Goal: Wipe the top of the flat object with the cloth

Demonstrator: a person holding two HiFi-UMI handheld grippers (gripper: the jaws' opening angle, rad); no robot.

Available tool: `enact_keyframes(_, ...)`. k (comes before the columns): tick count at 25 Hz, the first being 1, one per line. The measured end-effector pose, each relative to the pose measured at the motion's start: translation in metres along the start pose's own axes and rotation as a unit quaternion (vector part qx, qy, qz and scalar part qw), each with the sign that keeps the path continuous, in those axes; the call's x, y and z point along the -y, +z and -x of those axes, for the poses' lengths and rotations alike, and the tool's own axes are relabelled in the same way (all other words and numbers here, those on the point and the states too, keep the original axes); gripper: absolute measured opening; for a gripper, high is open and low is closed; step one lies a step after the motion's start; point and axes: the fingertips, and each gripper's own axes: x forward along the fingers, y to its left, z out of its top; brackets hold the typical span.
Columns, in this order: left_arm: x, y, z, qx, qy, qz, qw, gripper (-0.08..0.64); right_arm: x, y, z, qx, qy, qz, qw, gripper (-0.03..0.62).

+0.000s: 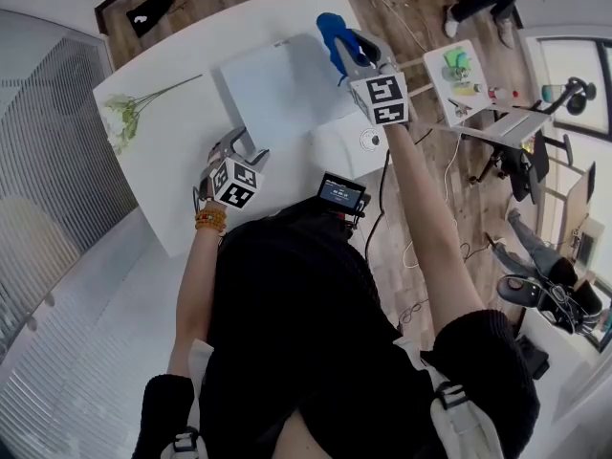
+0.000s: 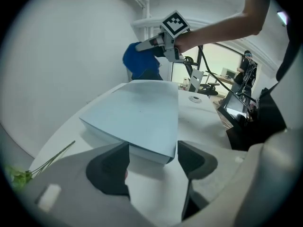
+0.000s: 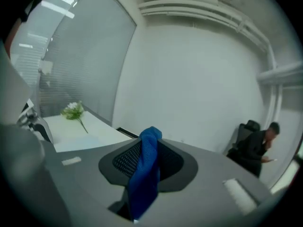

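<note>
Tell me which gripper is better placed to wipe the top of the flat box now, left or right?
Right, probably: the right gripper is shut on the blue cloth, held above the far edge of the flat box. The left gripper is open at the near corner, with no cloth.

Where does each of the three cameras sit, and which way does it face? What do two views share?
Head view: on the person's head, looking steeply down at the table and flat object; both arms and the torso show.
Left gripper view: on the left gripper, facing across the flat object between its open jaws; the right forearm shows.
Right gripper view: on the right gripper, facing the far wall; its jaws grip the blue cloth; no body part clear.
Shared: the flowers appear in all three.
</note>
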Motion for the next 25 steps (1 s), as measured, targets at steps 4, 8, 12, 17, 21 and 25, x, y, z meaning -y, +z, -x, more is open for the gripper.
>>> enact_keyframes(4,-0.001,0.001,0.000,-0.004,0.001,0.015,0.9999,0.333,0.015,-0.045,0.002,-0.064,-0.011,0.045,0.997,0.112)
enact_keyframes(8,0.003,-0.001,0.000,-0.009,-0.004,0.011,0.9999,0.333,-0.051,-0.107,-0.012,-0.128,0.153,0.010,0.980,0.216)
enact_keyframes(12,0.001,0.001,0.008,-0.007,-0.002,0.011,0.9999,0.333,-0.067,-0.092,0.004,-0.072,0.221,-0.050,0.971,0.304)
enact_keyframes(17,0.003,-0.002,0.010,-0.007,-0.006,0.023,0.9997,0.333,-0.005,-0.093,-0.002,-0.028,0.129,-0.166,0.977,0.212)
enact_keyframes(21,0.007,0.000,0.005,-0.017,-0.012,0.008,0.9998,0.333,-0.018,-0.130,-0.020,-0.101,0.119,-0.109,0.982,0.189)
enact_keyframes(25,0.006,-0.002,-0.001,-0.029,-0.009,0.003,0.9995,0.333,-0.026,-0.138,-0.028,-0.118,0.107,-0.068,0.985,0.175)
